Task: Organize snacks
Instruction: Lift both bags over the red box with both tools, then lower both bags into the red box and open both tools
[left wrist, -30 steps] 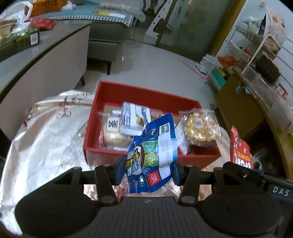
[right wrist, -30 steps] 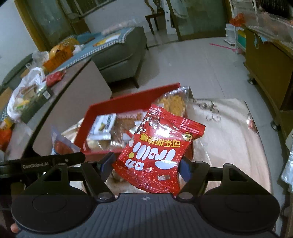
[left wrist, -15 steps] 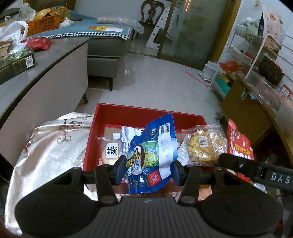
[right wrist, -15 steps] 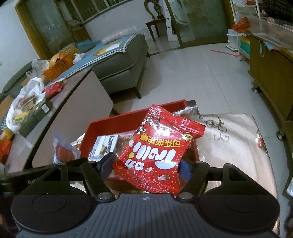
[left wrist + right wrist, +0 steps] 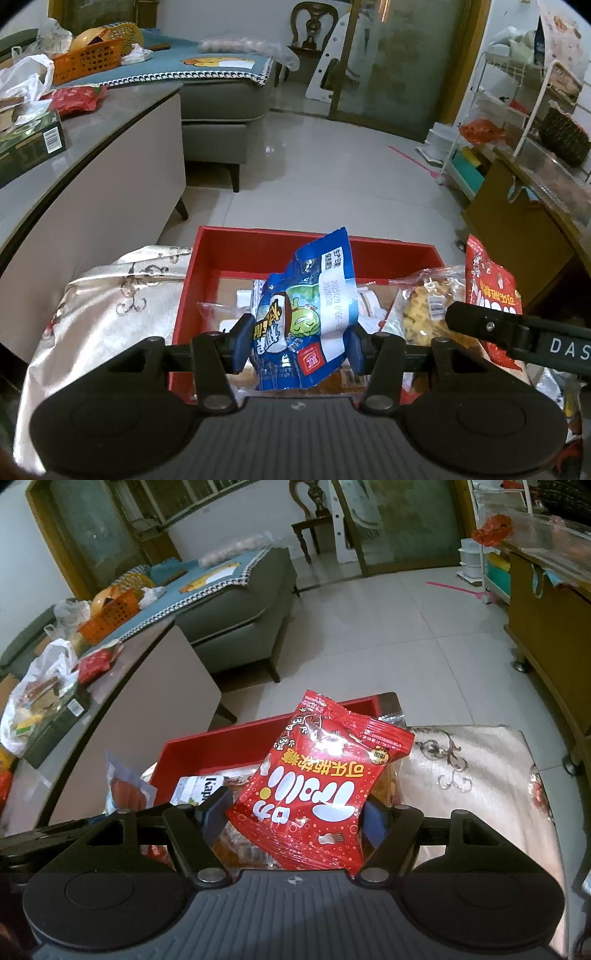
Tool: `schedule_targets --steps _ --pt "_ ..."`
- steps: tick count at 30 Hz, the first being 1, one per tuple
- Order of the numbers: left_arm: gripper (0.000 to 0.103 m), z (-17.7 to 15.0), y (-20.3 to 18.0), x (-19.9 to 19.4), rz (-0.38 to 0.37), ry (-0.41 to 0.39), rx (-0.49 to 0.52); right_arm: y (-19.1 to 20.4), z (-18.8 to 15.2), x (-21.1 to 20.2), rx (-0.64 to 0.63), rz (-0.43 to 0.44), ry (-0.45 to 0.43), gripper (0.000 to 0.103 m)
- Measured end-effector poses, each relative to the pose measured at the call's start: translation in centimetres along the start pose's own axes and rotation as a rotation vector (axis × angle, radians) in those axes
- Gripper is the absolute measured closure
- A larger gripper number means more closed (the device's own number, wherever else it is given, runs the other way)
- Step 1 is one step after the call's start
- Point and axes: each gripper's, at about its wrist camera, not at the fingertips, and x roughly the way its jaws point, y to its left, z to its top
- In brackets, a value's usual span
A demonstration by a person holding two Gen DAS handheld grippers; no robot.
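Snacks were clamped in both tongs: a blue packet (image 5: 306,317) was pinched upright in the left gripper (image 5: 295,341), and a red packet (image 5: 317,794) was squeezed by the wider-set right gripper (image 5: 295,818). The red tray (image 5: 236,243) was seen just beyond at 12 o'clock, about equally near both, half filled already.
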Motion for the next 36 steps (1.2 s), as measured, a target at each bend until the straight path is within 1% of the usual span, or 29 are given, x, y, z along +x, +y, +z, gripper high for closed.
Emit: schedule_targets --steps 6,15,25,36 --pt "0.059 0.3 0.0 1.2 0.017 0.008 0.004 0.3 0.5 1.4 -0.014 -0.001 0.011 0.026" --pt "0.059 0.6 0.1 2.2 0.031 0.011 0.004 0.5 0.8 2.5 -0.024 0.002 0.022 0.026" --pt "0.059 0.5 -0.1 3.9 0.060 0.026 0.018 0.6 1.2 3.7 -0.046 -0.025 0.024 0.025" --pt "0.059 0.4 -0.6 4.8 0.082 0.019 0.047 1.3 1.3 4.9 -0.126 -0.074 0.017 0.025"
